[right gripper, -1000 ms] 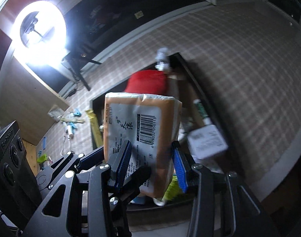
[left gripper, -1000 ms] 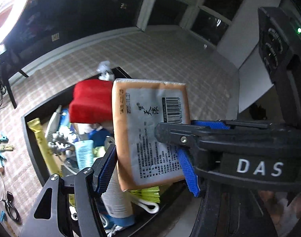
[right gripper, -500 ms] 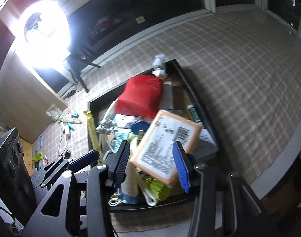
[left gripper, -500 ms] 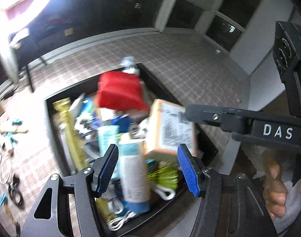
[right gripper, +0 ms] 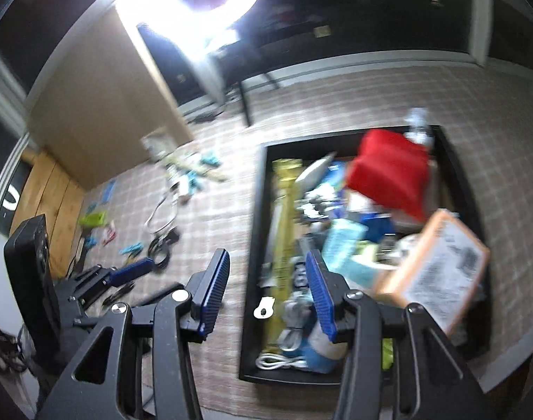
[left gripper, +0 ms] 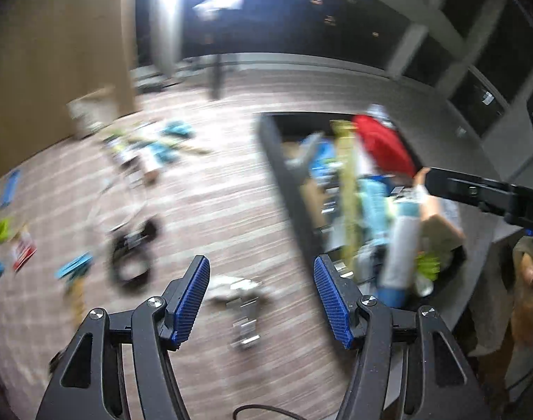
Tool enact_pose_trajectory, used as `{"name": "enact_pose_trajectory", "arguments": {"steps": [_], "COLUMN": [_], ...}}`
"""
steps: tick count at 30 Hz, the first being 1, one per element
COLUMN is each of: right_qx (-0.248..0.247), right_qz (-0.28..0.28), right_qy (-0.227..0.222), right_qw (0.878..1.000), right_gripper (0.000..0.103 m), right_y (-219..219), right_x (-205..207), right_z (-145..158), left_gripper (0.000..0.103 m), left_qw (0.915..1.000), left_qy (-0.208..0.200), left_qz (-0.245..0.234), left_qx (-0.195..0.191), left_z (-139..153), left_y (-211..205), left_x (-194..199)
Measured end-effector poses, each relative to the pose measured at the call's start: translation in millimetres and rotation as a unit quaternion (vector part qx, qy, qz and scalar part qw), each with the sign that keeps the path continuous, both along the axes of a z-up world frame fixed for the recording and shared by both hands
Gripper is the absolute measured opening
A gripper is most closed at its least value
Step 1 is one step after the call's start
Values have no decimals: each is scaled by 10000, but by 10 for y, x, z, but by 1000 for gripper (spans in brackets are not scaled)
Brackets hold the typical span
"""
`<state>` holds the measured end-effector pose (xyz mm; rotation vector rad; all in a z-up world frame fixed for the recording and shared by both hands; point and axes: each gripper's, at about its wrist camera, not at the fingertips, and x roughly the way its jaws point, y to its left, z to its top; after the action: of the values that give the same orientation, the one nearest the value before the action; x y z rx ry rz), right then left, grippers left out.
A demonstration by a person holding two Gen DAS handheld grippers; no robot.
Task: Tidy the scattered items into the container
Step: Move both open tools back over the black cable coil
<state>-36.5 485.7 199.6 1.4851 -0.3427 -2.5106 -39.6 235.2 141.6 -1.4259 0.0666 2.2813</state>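
Scattered items: small packets, clips and a black cord coil, on the checked worktop well left of the container; judged light and partly floppy, best pinched mid-body; left claw and right claw apart, empty.

Both tools are black skeletal frames with triangular cut-outs and silver screw heads at the joints. The left tool and the right tool each carry ribbed blue pads on their fingers. White lettering marks the right tool's side.
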Motion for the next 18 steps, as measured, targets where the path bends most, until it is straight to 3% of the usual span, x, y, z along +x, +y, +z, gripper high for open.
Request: {"name": "enact_pose_trajectory", "arguments": {"steps": [8,18], "right_qx": [53,23], "right_qz": [759,1055], "right_qy": [-202,-529], "right_qw": [9969,9930], "right_gripper": [45,45], "right_y": [-671,-1167], "right_x": [63,-38], "right_z": [-285,-593], "left_gripper": [59,59], "left_qw": [9956,9864], "left_qy": [-155,-465], "left_qz": [888,1505], "left_qx": [-258,-469], "left_z": [-209,-558], "left_y": [-1112,-1997], "left_x": [75,228]}}
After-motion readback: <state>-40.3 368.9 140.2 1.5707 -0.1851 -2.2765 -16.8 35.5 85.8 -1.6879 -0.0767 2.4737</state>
